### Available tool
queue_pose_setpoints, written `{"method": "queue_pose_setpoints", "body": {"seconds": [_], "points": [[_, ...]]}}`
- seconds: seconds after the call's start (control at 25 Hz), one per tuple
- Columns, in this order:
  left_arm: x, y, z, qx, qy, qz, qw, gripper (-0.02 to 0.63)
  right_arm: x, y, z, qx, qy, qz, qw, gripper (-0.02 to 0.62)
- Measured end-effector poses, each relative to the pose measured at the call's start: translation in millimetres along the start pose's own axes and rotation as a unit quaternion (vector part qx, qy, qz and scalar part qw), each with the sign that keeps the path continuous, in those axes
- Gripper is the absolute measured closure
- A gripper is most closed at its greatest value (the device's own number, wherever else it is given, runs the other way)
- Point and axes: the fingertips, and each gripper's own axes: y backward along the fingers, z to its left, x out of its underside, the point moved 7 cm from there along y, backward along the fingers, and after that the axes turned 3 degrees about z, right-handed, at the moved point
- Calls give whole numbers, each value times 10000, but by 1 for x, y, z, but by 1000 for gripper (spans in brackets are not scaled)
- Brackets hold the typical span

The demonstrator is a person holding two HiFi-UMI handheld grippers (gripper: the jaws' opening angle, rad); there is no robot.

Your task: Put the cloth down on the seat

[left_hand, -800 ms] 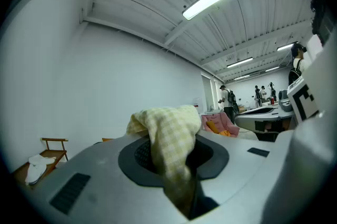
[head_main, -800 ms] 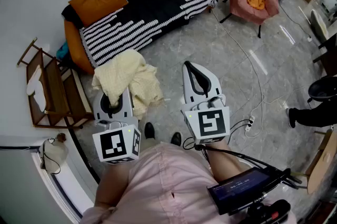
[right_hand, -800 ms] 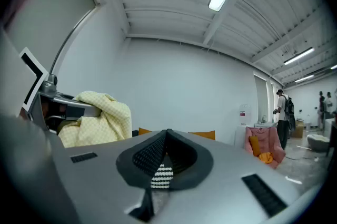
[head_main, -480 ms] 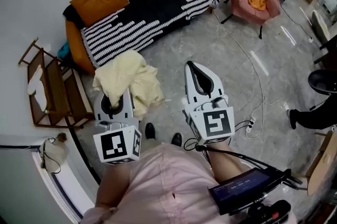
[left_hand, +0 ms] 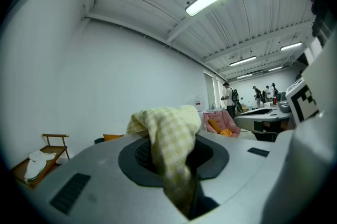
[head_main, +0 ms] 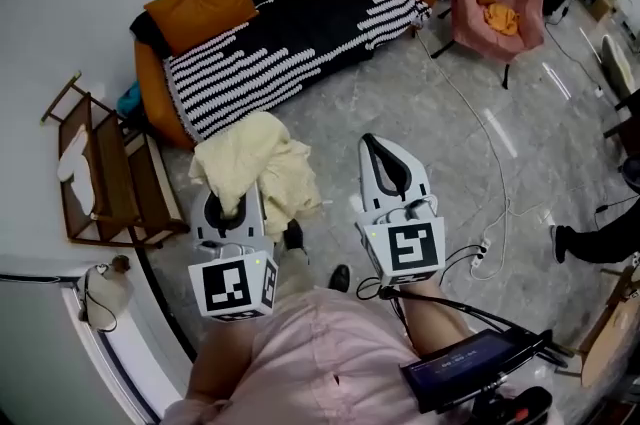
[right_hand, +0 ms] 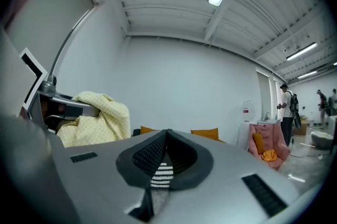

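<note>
Head view: left gripper (head_main: 233,205) is gripping the cloth (head_main: 252,163), jaws closed on a fold of it. The cloth is a pale yellow bunched heap. It is not on the sofa (head_main: 280,48); it is hanging over the floor in front of the sofa's near orange arm, clear of the seat. The bulk is spilling off the jaw tips toward the sofa, with one lobe trailing to the right. The long axis is running roughly from the gripper toward the sofa. Right gripper (head_main: 377,145) is level beside the left one, farther from that sofa arm, its tips pointing toward the sofa. Its jaws are closed tip to tip, with nothing in them.

Left gripper view: the cloth (left_hand: 169,136) is showing a yellow check weave. It is draping over the jaw tips and running back down the slot between the jaws toward the camera, so here the long axis is lying along the jaws. The pads are pinching it. One sofa cushion is peeking out low behind the cloth.

Right gripper view: the jaws are meeting at the tips, and the oval gap behind them is holding nothing. The sofa's striped cover is showing through that gap, straight ahead. The cloth (right_hand: 97,118) is hanging in a lump off the left gripper, left of the sofa cushions in the frame, bulk drooping down.
</note>
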Motion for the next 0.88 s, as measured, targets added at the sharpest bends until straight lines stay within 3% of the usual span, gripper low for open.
{"method": "queue_pose_setpoints", "body": {"seconds": [0.48,0.88], "points": [[10,-125,82,47,106,115,9999,511,-2,-144,-20,308,53,145,9994,594],[-20,-229,146,331,-53,-241,9991,511,-39,-245,-28,690,103,-150,9975,594]]}}
